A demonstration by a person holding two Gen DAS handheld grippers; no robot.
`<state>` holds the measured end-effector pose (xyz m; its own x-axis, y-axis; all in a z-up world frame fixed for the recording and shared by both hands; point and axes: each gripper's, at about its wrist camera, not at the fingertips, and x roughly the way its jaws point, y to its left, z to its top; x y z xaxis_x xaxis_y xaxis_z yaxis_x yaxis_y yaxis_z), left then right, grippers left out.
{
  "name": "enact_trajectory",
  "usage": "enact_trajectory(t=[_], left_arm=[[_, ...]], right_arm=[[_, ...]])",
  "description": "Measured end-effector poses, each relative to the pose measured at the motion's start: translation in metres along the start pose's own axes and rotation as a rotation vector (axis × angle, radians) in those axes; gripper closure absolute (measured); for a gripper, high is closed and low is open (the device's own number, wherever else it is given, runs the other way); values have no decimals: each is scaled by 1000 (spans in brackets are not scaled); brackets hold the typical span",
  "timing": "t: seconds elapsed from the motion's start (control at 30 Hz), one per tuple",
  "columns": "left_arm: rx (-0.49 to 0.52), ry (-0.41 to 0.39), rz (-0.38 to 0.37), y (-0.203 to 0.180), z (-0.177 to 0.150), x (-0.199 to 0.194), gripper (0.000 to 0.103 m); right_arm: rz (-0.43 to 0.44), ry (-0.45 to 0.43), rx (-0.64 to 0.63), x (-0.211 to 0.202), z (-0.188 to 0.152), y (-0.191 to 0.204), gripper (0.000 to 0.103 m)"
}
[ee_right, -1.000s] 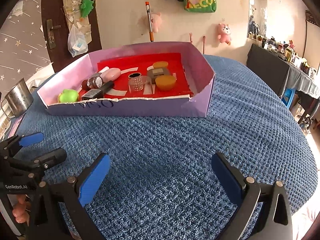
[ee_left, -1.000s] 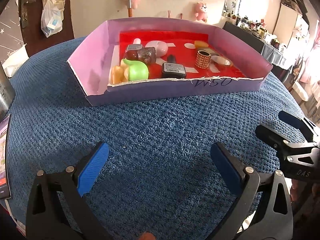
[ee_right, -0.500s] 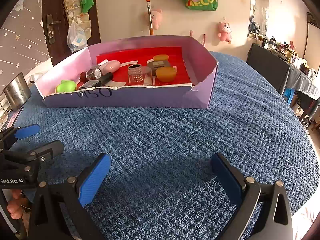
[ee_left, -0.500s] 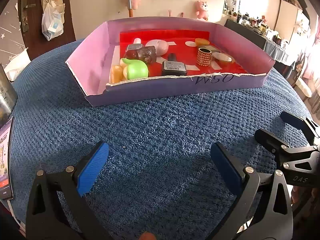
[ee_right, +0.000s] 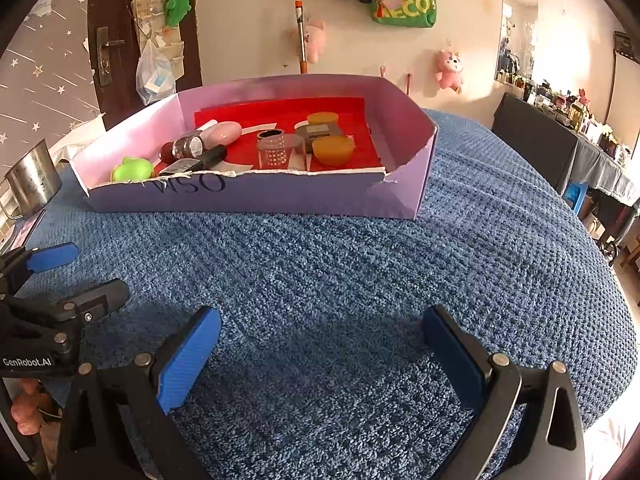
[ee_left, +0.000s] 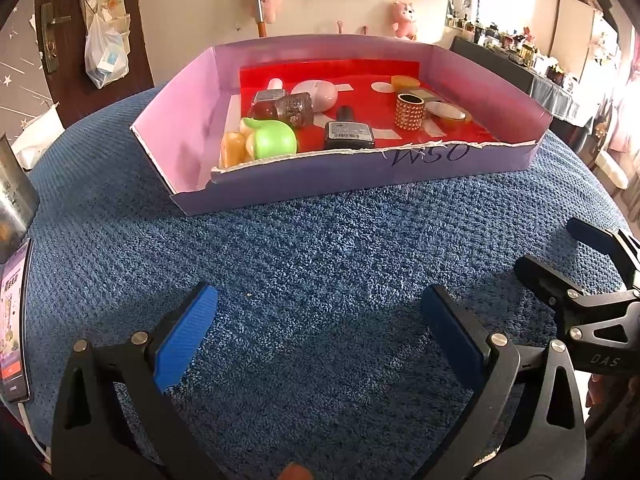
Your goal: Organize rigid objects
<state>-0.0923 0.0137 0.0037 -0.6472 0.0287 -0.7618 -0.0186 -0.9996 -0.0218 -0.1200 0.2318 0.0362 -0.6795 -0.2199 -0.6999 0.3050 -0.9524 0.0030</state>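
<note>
The small hard things are kept in the purple box (ee_left: 400, 168) at 12 o'clock on the blue counter (ee_left: 320, 264). Both the left tongs (ee_left: 316, 332) and the right tongs (ee_right: 320, 340) are spread wide and nothing is held. The green toy (ee_left: 274, 140) looks light and smooth; it is best gripped at its round sides. The black bottle (ee_left: 348, 134) looks slippery. The steel cup (ee_right: 30, 180) is shown whole only in the right view.

Strong daylight enters from the far right, overexposing that area. Soft shadows lie on the blue cloth (ee_left: 320, 264) between the fingers. Focus sharp centrally; heavy fisheye curvature, dark vignetted corners.
</note>
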Motion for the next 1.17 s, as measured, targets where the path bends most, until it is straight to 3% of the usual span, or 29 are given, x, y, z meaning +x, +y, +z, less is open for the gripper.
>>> enact_trajectory(t=[1.17], left_arm=[[0,-1,5,4,2,-2,0]], right_arm=[[-8,-17,-5,0,-2,2,0]])
